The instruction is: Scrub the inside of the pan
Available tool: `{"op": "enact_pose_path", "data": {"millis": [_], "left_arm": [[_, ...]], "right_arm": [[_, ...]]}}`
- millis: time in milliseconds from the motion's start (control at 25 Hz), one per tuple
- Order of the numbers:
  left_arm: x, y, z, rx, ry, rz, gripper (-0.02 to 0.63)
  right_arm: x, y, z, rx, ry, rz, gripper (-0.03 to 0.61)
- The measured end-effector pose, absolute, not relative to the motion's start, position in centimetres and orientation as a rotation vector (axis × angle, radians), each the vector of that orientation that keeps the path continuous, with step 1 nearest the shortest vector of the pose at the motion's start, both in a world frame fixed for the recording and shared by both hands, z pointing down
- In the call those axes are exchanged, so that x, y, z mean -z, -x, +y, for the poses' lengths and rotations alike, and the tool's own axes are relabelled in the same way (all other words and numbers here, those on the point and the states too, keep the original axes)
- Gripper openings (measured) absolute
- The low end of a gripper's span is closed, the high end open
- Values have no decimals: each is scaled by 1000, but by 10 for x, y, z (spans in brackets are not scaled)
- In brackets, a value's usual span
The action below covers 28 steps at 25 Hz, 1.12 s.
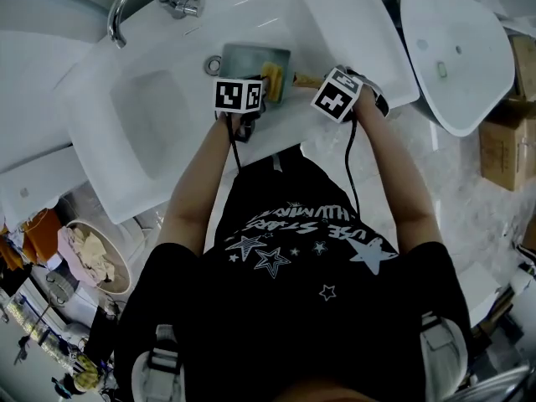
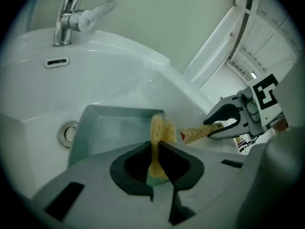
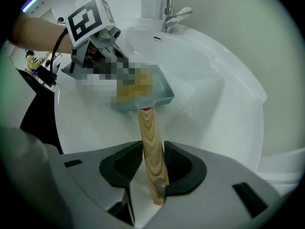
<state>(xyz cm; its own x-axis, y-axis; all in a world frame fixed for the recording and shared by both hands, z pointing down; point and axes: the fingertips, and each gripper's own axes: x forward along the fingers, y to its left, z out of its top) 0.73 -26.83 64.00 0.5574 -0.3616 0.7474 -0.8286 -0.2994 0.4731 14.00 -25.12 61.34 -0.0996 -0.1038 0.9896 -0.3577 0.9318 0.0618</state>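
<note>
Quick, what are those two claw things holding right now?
Left gripper: closed on a yellow scrub pad.
Right gripper: closed on the wooden handle of the pan.

Head view: looked steeply down from well above the sink [image 1: 335,32]; the pan [image 1: 243,59] lay at 12 o'clock and the person's black shirt [image 1: 293,291] filled 6 o'clock.
Left tongs view: rode just behind the left tongs [image 2: 156,147] and faced along them into the pan at close range; the tap [image 2: 71,18] stood at 11 o'clock, the right tongs [image 2: 214,126] at 3 o'clock.
Right tongs view: rode just behind the right tongs and faced along the wooden handle [image 3: 151,137] toward the pan; the left tongs showed at 10 o'clock, the tap at 12 o'clock.
Shared: all three views took in the sink, pan and tap; each tongs view caught the other tongs.
</note>
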Motion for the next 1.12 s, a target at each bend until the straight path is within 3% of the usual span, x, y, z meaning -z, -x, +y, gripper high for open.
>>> {"op": "enact_pose_path", "data": {"millis": [720, 1120], "left_arm": [[-680, -28, -266, -892, -1824, -918, 51], [-689, 17, -274, -1042, -1826, -1013, 51]], "right_arm": [[-614, -141, -252, -222, -338, -1681, 138], [-615, -142, -252, -240, -321, -1658, 138]]}}
